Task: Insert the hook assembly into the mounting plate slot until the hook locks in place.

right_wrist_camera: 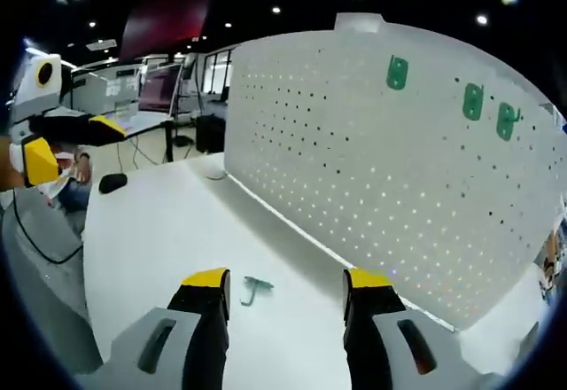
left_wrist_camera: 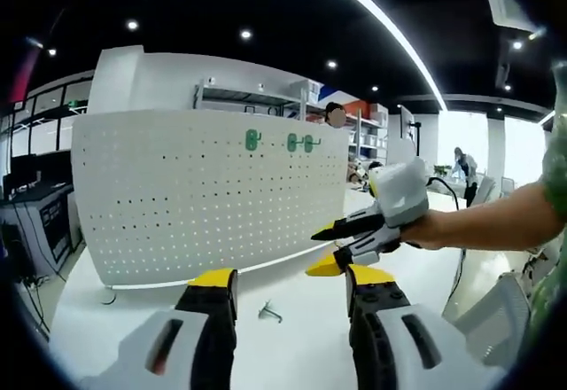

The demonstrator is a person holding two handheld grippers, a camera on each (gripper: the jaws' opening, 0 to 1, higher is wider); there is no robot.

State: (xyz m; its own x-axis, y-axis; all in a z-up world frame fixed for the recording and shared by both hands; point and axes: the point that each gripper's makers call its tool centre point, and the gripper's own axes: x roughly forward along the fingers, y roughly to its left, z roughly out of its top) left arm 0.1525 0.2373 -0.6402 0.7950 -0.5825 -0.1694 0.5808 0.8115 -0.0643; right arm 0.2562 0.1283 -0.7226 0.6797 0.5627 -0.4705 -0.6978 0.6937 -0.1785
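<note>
Hook [left_wrist_camera: 269,313] lies flat on white table [left_wrist_camera: 133,319], near foot of pegboard [left_wrist_camera: 204,195], between left gripper [left_wrist_camera: 291,282] jaws in its view; long axis runs slantwise, bent end toward board; detail too small to tell more; three green hooks [left_wrist_camera: 253,140] sit high on upright perforated board; left gripper spread, empty; right gripper [right_wrist_camera: 285,281] spread, empty, hook [right_wrist_camera: 254,289] just ahead of jaws.

One pegboard [right_wrist_camera: 399,168], three green hooks [right_wrist_camera: 397,73] on it, seemingly one loose hook [right_wrist_camera: 255,290].
</note>
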